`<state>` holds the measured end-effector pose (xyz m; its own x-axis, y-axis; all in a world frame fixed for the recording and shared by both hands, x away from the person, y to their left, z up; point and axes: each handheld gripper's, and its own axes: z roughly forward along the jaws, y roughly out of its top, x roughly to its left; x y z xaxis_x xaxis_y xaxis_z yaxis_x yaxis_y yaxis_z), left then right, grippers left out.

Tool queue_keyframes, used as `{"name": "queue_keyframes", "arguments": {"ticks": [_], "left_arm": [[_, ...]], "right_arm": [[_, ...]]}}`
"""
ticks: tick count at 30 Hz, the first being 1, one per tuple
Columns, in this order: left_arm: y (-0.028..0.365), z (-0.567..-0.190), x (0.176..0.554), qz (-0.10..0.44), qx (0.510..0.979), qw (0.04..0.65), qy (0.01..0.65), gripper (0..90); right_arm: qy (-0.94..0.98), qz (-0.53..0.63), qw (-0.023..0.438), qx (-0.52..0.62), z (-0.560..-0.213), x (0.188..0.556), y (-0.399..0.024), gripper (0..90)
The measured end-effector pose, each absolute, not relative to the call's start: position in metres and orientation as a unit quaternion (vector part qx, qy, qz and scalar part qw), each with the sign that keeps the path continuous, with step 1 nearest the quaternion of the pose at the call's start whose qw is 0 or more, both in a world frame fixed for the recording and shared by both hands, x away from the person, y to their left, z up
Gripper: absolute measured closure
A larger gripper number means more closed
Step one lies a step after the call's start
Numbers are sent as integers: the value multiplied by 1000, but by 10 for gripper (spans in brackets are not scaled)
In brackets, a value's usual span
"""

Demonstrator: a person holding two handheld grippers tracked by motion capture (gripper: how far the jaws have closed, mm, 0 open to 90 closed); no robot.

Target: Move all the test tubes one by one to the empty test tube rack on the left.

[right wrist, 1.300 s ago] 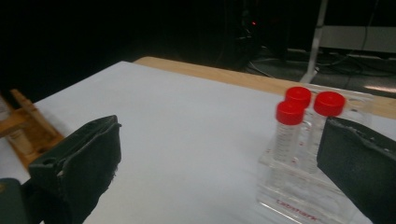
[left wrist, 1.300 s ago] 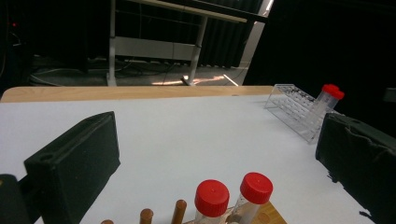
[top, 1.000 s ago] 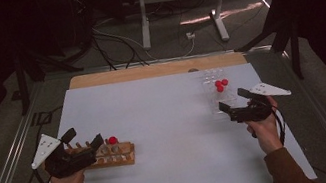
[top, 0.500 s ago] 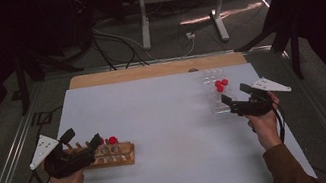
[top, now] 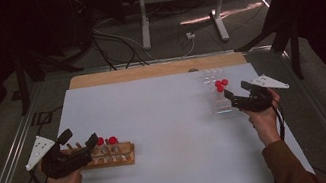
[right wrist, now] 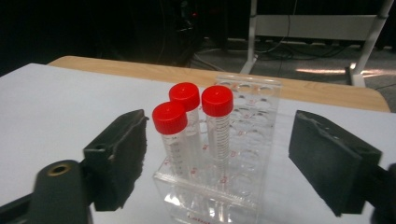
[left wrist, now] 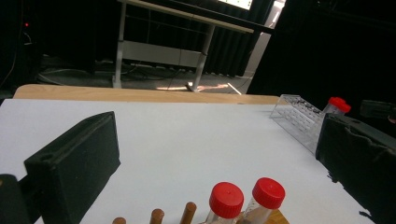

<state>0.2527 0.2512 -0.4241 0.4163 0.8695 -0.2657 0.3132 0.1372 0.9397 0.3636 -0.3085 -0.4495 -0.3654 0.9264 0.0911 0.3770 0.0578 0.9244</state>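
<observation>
Between the right gripper jaws (just closing) stands the clear rack.

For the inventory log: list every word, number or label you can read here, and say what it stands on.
Nothing reads clearly enough to quote.
Clear rack: small red marks beside the holes, too small to read.
Clear rack, front base: a red printed word, cut off and blurred.
Tubes: fine scale lines, any numbers too blurred to read.
Red caps: no text.
Wooden rack: no text seen.
</observation>
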Motion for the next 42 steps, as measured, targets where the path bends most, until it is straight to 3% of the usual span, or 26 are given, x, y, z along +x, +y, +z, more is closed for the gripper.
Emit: {"name": "queue_keyframes", "arguments": {"ticks": [7,19,22,26,42], "left_arm": [[253,-424,253,238,608,581,486,5],[256,-425,253,235,603,584,490,5],[256,-425,252,235,602,585,490,6],[257,-425,252,234,601,586,491,6],[258,-424,252,235,599,587,492,6]], "right_arm": [[666,477,307,485,-452,366,-306,340],[684,451,300,489,-467,381,-300,657],[689,446,293,490,-472,385,-298,699],[693,445,290,487,-476,389,-295,739],[680,461,296,487,-473,389,-296,747]]}}
